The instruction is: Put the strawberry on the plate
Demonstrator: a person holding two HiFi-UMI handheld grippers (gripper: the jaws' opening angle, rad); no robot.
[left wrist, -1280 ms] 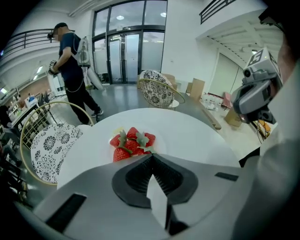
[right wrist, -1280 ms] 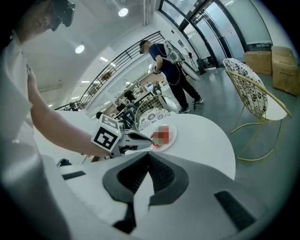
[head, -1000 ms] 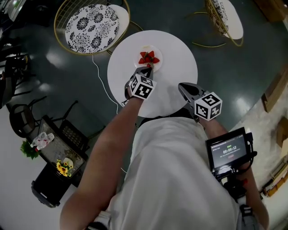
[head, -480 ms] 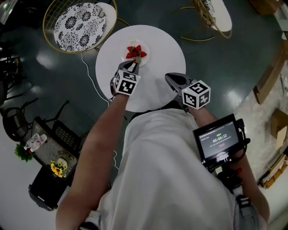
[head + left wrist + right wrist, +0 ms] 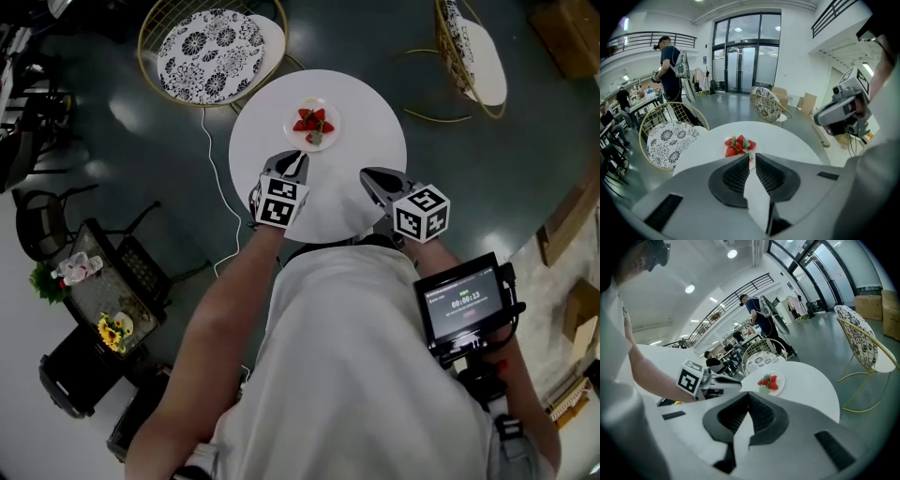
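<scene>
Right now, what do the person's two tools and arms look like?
Both the left tool and right tool have light grey bodies with dark ribbed pads, and each carries a white cube printed with black square markers. The forearms are bare; the shirt is light.

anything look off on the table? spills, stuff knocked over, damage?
Nothing stands out. The strawberries sit in one pile on the plate, with none loose on the round white table. No spill, tipping or damage shows in any view.
</scene>
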